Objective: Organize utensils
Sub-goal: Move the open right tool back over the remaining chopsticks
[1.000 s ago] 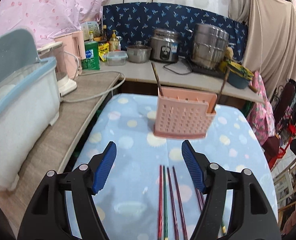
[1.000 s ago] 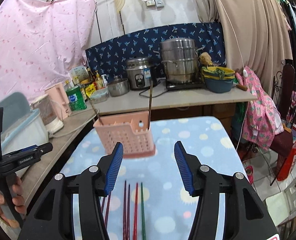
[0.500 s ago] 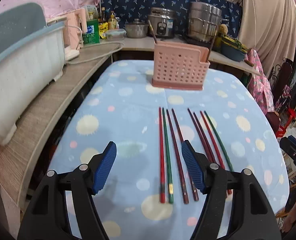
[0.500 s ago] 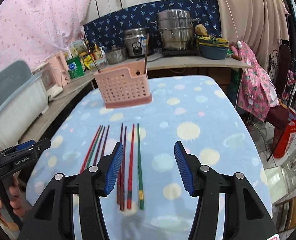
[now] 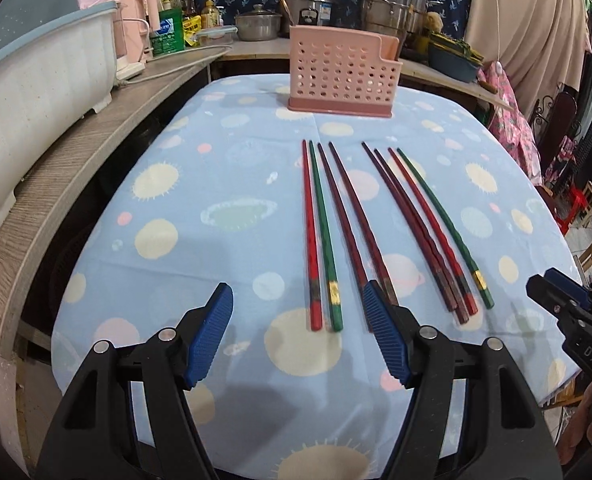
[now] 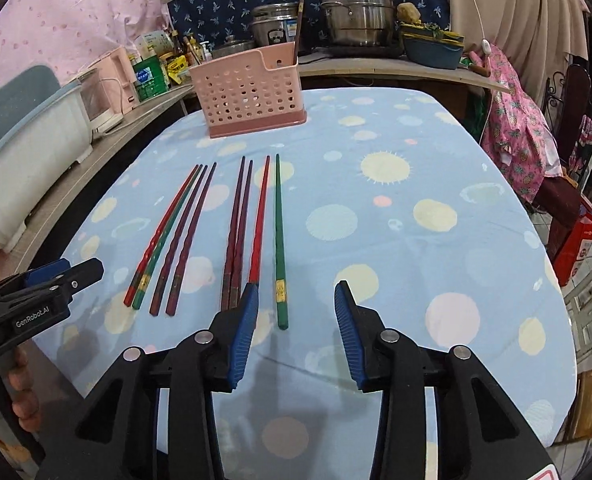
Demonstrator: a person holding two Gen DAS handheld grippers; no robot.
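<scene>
Several chopsticks lie in two groups on the blue dotted tablecloth. The left group point(image 5: 327, 224) has red, green and dark red sticks, and so does the right group point(image 5: 423, 224). A pink perforated utensil holder point(image 5: 341, 76) stands at the table's far side with a stick in it point(image 6: 297, 28). My left gripper point(image 5: 297, 320) is open and empty, low over the near ends of the left group. My right gripper point(image 6: 296, 320) is open and empty, with the green chopstick's point(image 6: 280, 240) near end between its fingers. The holder point(image 6: 252, 92) and both groups show in the right wrist view too.
A wooden counter point(image 5: 76, 152) runs along the left with a white and blue dish tub point(image 5: 36, 92), a pink appliance point(image 5: 134, 32) and bottles. Pots point(image 6: 355, 12) and a rice cooker point(image 5: 303, 0) stand on the back counter. Chairs and clothes stand to the right point(image 6: 527, 120).
Both grippers have pulled back and dropped toward the near table edge. The chopsticks' near ends have come into full view and now lie by the fingertips. Both jaws stay open.
</scene>
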